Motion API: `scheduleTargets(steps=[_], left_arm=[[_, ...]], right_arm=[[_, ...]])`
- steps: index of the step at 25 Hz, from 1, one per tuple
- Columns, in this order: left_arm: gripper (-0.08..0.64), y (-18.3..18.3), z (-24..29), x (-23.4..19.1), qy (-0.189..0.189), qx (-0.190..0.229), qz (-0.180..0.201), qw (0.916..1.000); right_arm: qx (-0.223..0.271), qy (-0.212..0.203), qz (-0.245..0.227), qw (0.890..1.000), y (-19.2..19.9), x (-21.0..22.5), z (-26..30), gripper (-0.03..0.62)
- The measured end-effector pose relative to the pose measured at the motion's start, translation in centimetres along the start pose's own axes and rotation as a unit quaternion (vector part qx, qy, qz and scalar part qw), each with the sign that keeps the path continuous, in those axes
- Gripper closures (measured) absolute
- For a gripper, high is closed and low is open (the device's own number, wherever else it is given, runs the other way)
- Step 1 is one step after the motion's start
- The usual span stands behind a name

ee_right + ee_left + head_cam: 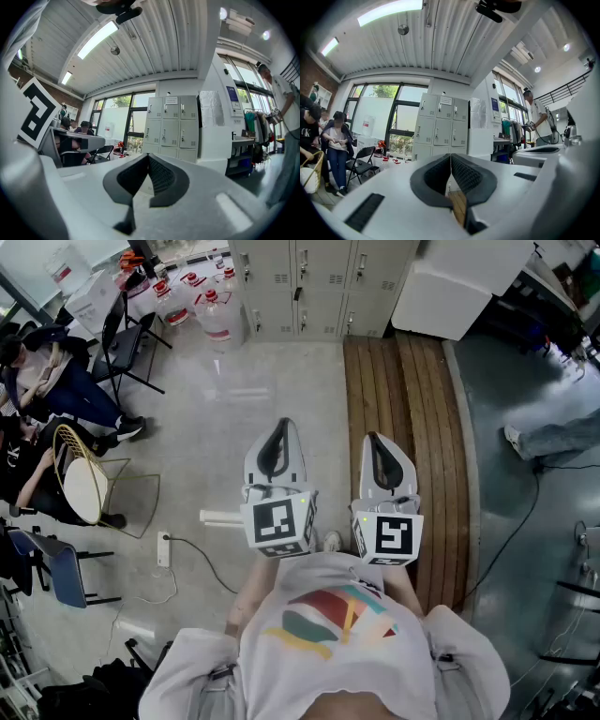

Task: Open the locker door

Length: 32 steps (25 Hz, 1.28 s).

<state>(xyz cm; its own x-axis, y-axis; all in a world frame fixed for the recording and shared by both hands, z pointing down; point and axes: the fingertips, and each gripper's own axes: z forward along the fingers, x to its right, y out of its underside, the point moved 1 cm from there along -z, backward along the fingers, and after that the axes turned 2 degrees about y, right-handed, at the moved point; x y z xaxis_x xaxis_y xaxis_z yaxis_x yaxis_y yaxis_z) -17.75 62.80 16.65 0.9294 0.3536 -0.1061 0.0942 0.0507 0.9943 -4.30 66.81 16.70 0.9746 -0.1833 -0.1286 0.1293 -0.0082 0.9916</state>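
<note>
Left gripper [279, 426] and right gripper [374, 440] are held level side by side, both clenched on nothing. The lockers [309, 282] are seen well off at 12 o'clock, doors closed.

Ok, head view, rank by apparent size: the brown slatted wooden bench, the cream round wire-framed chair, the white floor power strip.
1. brown slatted wooden bench
2. cream round wire-framed chair
3. white floor power strip
All on the floor; nearness matters little.
</note>
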Motion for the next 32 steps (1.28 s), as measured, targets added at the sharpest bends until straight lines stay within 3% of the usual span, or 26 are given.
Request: scheduleTargets(steps=[12,20,27,32], left_arm=[[0.543,-0.6,0.7,-3.5,0.005,0.010,-0.011,0.9999],[0.543,-0.7,7.0,-3.5,0.028,0.019,-0.002,0.9994],[0.543,-0.2,15.7,-3.3,0.030,0.023,0.028,0.9989],[0.543,1.5,26.2,-5.1,0.004,0.024,0.036,0.9990]], right_arm=[[0.004,0.015,0.003,1.000,-0.2,-2.6,1.2,0.592],[0.014,0.010,0.003,1.000,0.7,-0.5,5.5,0.591],[0.043,-0.028,0.028,0.998,1.5,2.8,15.2,0.591],[0.057,-0.032,-0.015,0.998,3.2,9.4,26.6,0.591]])
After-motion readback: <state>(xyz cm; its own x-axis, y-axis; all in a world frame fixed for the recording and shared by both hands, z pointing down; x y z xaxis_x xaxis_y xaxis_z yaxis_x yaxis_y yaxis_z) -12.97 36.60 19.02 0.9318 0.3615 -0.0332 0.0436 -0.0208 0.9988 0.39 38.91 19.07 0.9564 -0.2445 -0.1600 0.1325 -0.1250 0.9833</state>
